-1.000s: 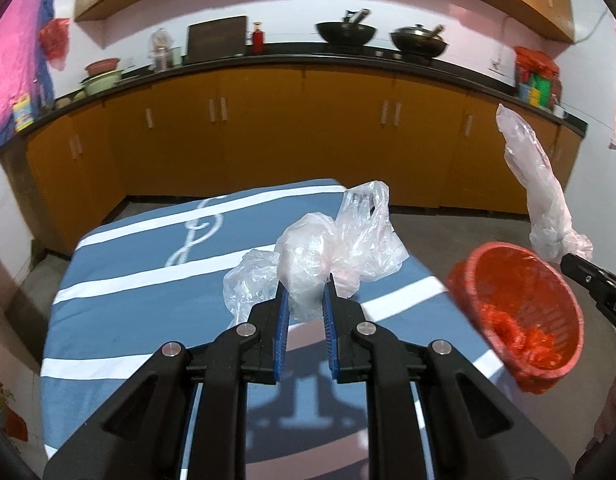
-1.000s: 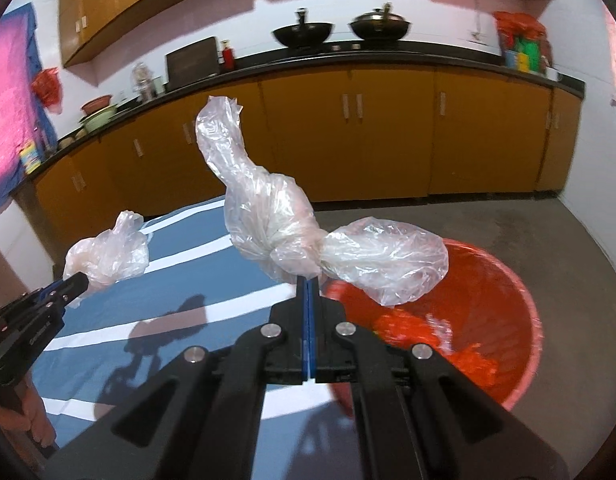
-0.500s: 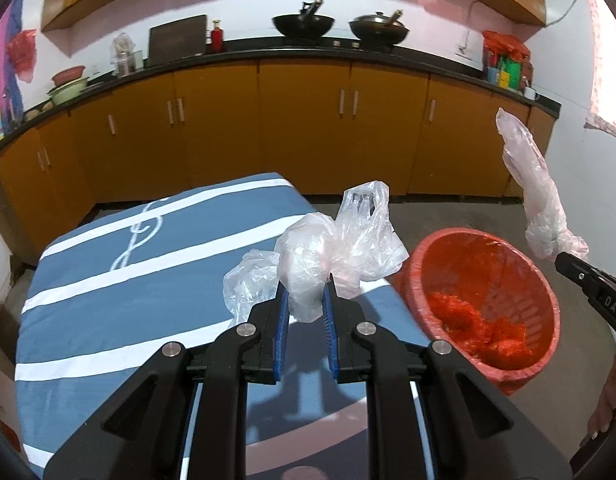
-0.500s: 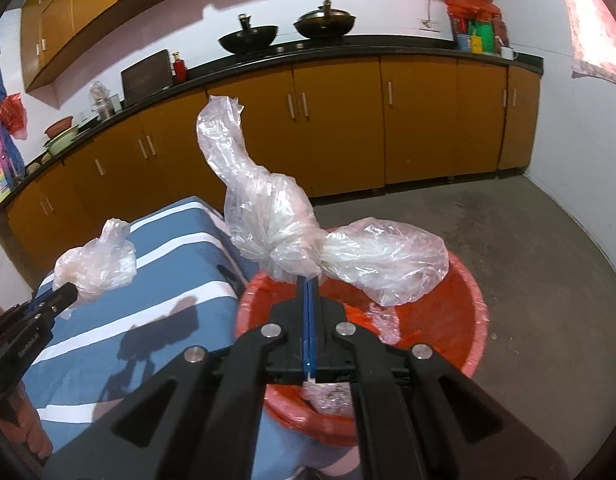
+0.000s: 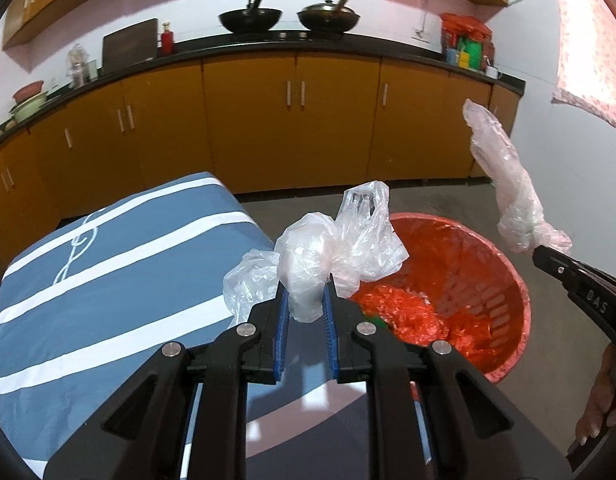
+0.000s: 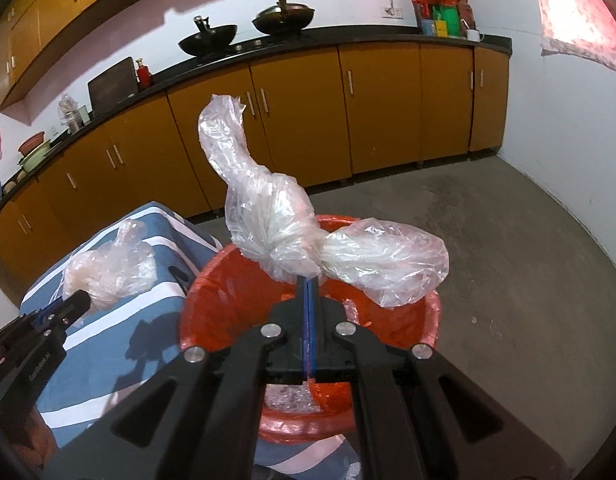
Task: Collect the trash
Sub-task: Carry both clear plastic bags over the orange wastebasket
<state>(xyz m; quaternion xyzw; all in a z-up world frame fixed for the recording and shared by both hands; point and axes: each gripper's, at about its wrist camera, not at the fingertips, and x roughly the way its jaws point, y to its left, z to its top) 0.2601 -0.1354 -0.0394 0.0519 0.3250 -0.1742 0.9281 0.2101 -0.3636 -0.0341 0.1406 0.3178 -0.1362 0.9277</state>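
Note:
My left gripper (image 5: 306, 300) is shut on a crumpled clear plastic bag (image 5: 327, 252), held over the right edge of the blue striped table (image 5: 108, 280), beside the red bin (image 5: 503, 280). My right gripper (image 6: 309, 284) is shut on a knotted clear plastic bag (image 6: 292, 232) directly above the red bin (image 6: 212, 304), which holds red and clear plastic scraps. In the left wrist view the right gripper (image 5: 541, 252) shows at the right with its knotted bag (image 5: 511, 200). In the right wrist view the left gripper (image 6: 78, 300) and its crumpled bag (image 6: 112, 264) hang over the table (image 6: 108, 332).
The red bin stands on the grey concrete floor (image 6: 507, 240) against the table's right end. Orange cabinets (image 5: 292, 128) under a black counter with two woks (image 5: 250, 20) run along the back wall. A white wall (image 6: 567, 120) closes the right side.
Both grippers have carried their bags to the right, off the table toward the bin. The right gripper's bag now hangs over the bin; the left one reaches the table's edge.

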